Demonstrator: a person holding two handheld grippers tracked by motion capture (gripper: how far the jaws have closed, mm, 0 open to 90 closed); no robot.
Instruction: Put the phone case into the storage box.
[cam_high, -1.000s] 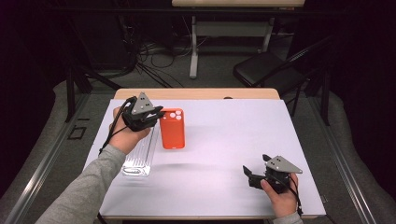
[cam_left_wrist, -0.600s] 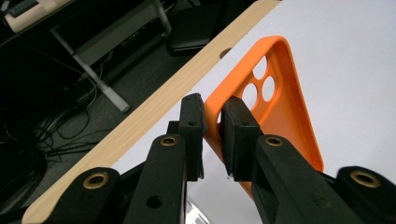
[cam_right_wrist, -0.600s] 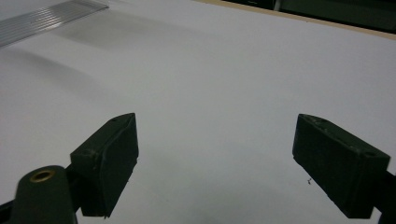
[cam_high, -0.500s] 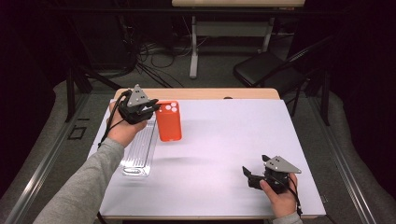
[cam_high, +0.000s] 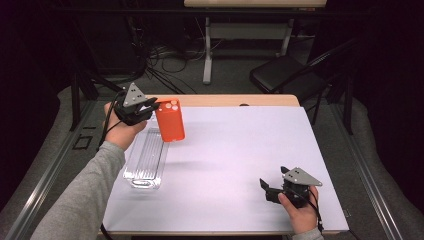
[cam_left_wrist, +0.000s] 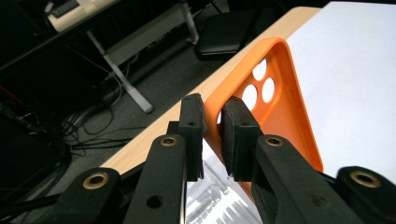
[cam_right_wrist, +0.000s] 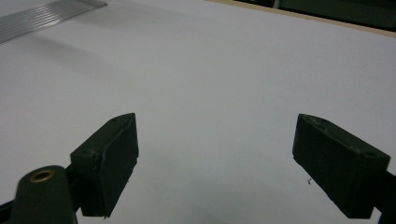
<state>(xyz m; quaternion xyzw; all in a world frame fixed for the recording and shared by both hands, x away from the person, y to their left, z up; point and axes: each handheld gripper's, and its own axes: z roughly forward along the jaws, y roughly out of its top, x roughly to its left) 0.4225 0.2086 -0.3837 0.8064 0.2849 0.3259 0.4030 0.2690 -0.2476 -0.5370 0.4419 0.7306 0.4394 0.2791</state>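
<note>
Up and toward the far left edge goes the orange phone case (cam_high: 170, 120) compared with a second ago: it lay flat on the white mat (cam_high: 240, 165) beside the clear ribbed tray (cam_high: 146, 161), and now it hangs off the surface, tilted, above the tray's far end. The left gripper (cam_high: 150, 107) is clenched on the case's edge, and the left hand (cam_high: 119, 131) has carried it that way. The right gripper (cam_high: 266, 190) has kept its place at the near right of the mat, jaws spread wide with nothing between them, held by the right hand (cam_high: 298, 212).

No brand, label or writing can be read on the case, the tray or the grippers.

From the left gripper view, the grip comes close: the two black pads (cam_left_wrist: 192, 122) pinch the thin orange wall of the phone case (cam_left_wrist: 280, 112), and the three round camera holes show through it, with the wooden table edge (cam_left_wrist: 201, 93) behind and a glint of the clear ribbed tray (cam_left_wrist: 210, 200) below. From the right gripper view comes bare white mat (cam_right_wrist: 210, 70) between the open right gripper (cam_right_wrist: 229, 163) pads, with a corner of the clear ribbed tray (cam_right_wrist: 42, 16) at far left. From the high view alone come both hands together and the black chair (cam_high: 290, 77) beyond the table.
</note>
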